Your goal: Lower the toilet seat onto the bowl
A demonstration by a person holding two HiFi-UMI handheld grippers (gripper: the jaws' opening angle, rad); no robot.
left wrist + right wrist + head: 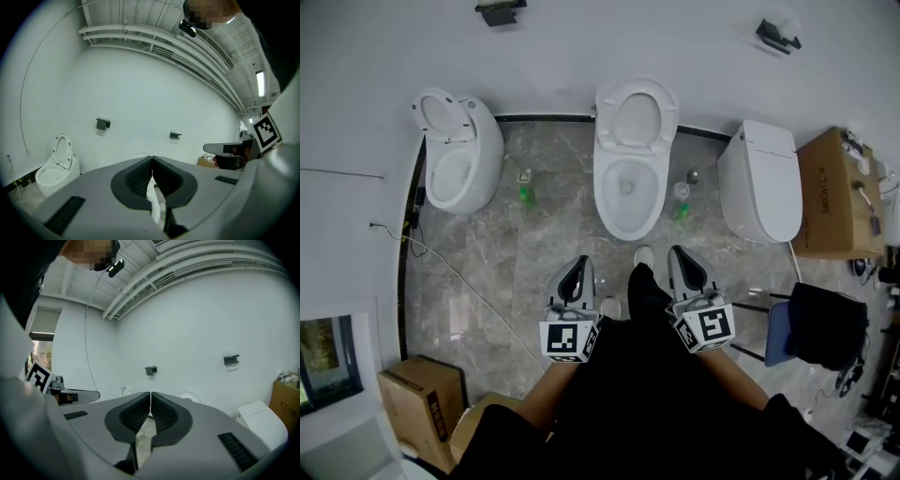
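Marble floor (525, 253), upright toilet seat (636, 117) well beyond left gripper (580, 263), right gripper (679, 254)

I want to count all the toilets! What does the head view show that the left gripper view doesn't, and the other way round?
Only the head view: the closed toilet on the right, a shoe, and the cardboard box at the lower left. Only the left gripper view: ceiling pipes and a ceiling light. Both: the left toilet with its seat up, two dark wall brackets, and the left tool, jaws shut.
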